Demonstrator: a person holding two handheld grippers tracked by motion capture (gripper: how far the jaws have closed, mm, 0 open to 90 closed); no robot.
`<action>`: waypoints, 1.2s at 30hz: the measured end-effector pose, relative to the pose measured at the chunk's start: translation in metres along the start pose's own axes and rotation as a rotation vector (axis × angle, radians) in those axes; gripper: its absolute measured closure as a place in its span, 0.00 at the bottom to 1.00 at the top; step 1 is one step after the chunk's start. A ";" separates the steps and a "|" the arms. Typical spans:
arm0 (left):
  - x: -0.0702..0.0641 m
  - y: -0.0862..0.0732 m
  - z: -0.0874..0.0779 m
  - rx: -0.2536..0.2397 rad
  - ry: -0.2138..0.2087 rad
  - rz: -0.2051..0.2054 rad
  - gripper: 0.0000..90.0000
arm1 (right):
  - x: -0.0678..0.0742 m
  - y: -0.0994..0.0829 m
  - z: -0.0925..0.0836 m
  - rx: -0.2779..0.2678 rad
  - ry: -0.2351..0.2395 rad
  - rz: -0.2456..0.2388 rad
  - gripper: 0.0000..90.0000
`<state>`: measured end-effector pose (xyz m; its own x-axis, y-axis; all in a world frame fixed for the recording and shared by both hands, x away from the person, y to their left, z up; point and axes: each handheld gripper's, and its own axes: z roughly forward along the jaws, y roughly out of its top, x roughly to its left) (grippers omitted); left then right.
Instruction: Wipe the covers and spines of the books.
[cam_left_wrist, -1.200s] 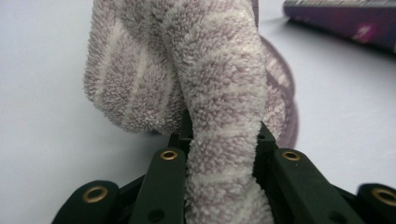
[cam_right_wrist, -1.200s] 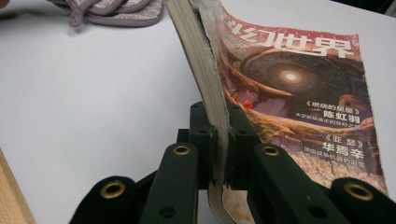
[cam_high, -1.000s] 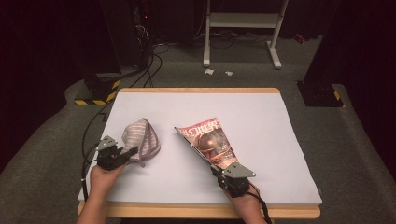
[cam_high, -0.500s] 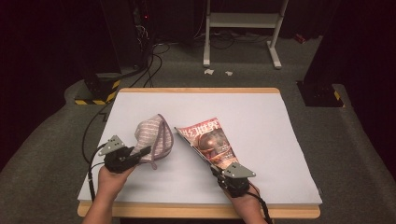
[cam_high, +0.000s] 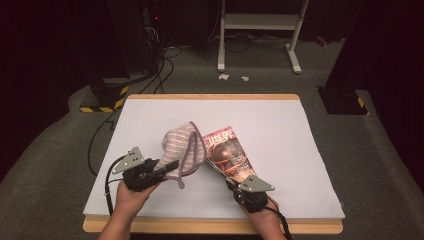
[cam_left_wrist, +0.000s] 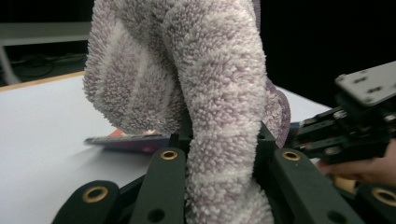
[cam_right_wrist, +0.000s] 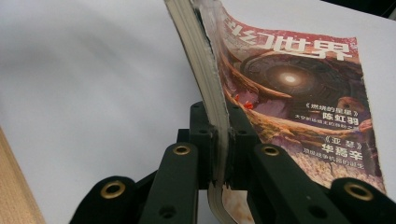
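In the lower middle of the high view, the right gripper (cam_high: 226, 178) is clenched on the bottom edge of a magazine (cam_high: 227, 152), holding it tilted up off the white table (cam_high: 300, 150); the right gripper view shows the jaws pinching the page block (cam_right_wrist: 205, 70) edge-on. Lower left, the left gripper (cam_high: 172, 166) grasps a striped purple-and-white towel (cam_high: 181, 145), raised so its folds hang against the magazine's left edge. Both things are gripped and brought together, so the picking up looks done. What seems left is wiping the cover or laying the cloth over it; which of these, the pictures don't tell
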<state>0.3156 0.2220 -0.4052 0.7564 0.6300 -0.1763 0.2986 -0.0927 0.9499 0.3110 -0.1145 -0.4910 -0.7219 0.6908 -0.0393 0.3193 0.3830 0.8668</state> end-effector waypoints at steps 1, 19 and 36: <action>-0.003 0.002 0.004 -0.006 -0.029 -0.010 0.82 | 0.000 0.000 0.000 -0.001 0.001 0.002 0.94; 0.012 -0.024 0.078 0.187 0.022 -0.020 0.82 | 0.003 -0.002 -0.004 0.000 0.005 0.002 0.94; 0.086 -0.048 0.095 0.282 0.262 -0.078 0.81 | 0.009 -0.005 -0.006 0.017 0.009 -0.003 0.94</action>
<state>0.4213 0.2072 -0.4901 0.5618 0.8155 -0.1389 0.5255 -0.2222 0.8213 0.2988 -0.1141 -0.4925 -0.7283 0.6842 -0.0371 0.3275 0.3952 0.8582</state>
